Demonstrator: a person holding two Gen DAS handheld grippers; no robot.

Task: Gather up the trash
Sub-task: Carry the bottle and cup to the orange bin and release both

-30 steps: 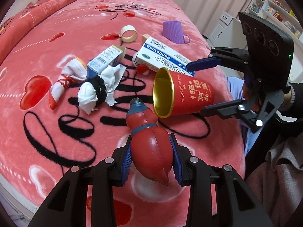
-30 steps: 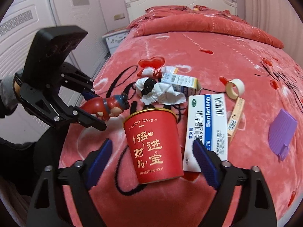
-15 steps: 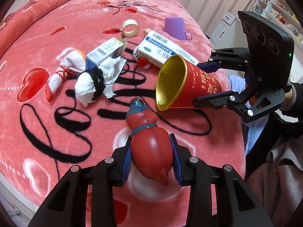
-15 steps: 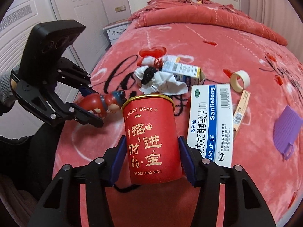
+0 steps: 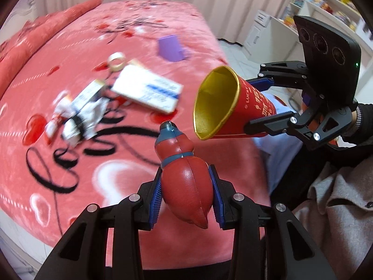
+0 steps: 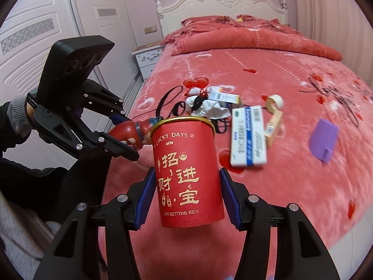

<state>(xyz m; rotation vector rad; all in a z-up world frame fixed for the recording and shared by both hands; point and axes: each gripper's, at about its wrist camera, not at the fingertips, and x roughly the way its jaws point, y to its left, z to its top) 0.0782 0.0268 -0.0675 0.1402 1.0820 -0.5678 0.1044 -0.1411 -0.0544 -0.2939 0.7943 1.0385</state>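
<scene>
Our left gripper (image 5: 187,197) is clamped on a red toy figure (image 5: 184,175), blue pads pressed to both sides of its rounded body, its blue-capped head pointing forward and up. Our right gripper (image 6: 187,198) squeezes a red paper cup (image 6: 186,172) printed with gold characters and "LUCKY DAYS", held off the bed. From the left wrist camera we see the cup tipped sideways, its gold-lined mouth (image 5: 216,102) facing the figure's head, which sits just below and beside the rim without touching it. From the right wrist camera the figure (image 6: 132,133) shows just left of the cup's rim.

Beyond both tools, the rest of the trash lies on the pink heart-patterned blanket (image 6: 291,186): a white-and-blue medicine box (image 6: 248,136), a slim tan box (image 6: 272,128) beside it, a tape roll (image 6: 275,101), a crumpled white tissue with a black band (image 6: 205,107), a small carton (image 6: 223,98) behind that, and a purple cup (image 6: 322,140) lying well apart to the right.
</scene>
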